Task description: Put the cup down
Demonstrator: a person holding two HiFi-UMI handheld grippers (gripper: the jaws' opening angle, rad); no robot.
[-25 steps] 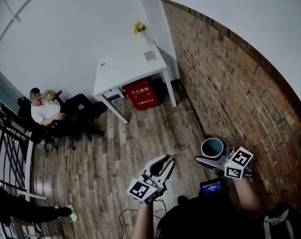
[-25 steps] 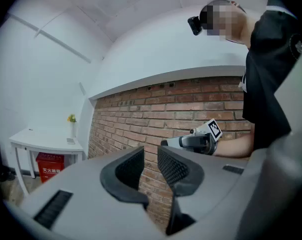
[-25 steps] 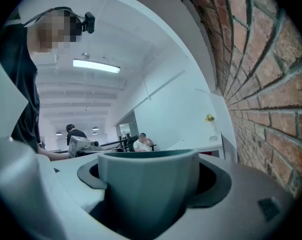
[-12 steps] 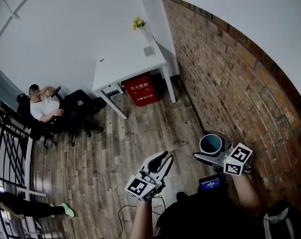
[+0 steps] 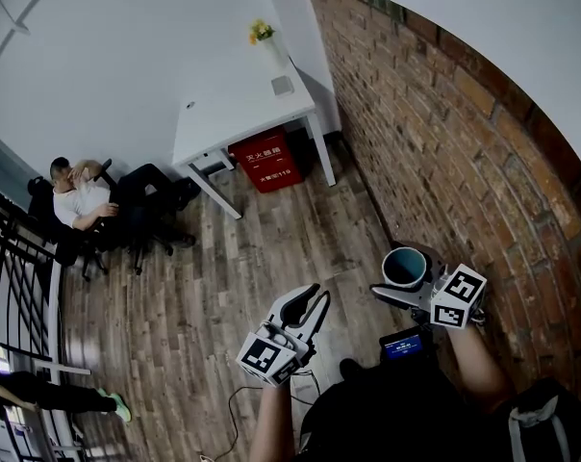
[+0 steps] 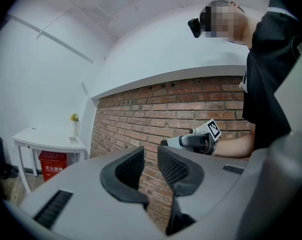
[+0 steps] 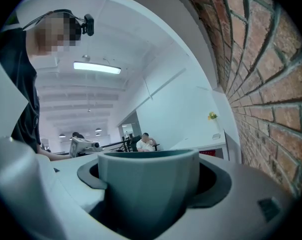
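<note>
A teal cup (image 5: 407, 266) is held upright in the air near the brick wall, with my right gripper (image 5: 404, 279) shut on it. In the right gripper view the cup (image 7: 150, 184) fills the space between both jaws of the right gripper (image 7: 148, 181). My left gripper (image 5: 313, 298) floats to the cup's left above the wooden floor, apart from it. In the left gripper view the left gripper (image 6: 150, 160) has its jaws a narrow gap apart with nothing between them. A white table (image 5: 235, 123) stands far ahead against the white wall.
A brick wall (image 5: 444, 152) runs along the right. On the table stand a vase of yellow flowers (image 5: 263, 35) and a small grey object (image 5: 283, 86); a red box (image 5: 265, 160) sits under it. A person sits on a chair (image 5: 79, 203) at left, by black railings (image 5: 21, 306).
Both grippers have drifted slightly down and left in the head view, the cup still held. The table has shifted up-left in the picture. A walking person's foot at lower left has moved left.
</note>
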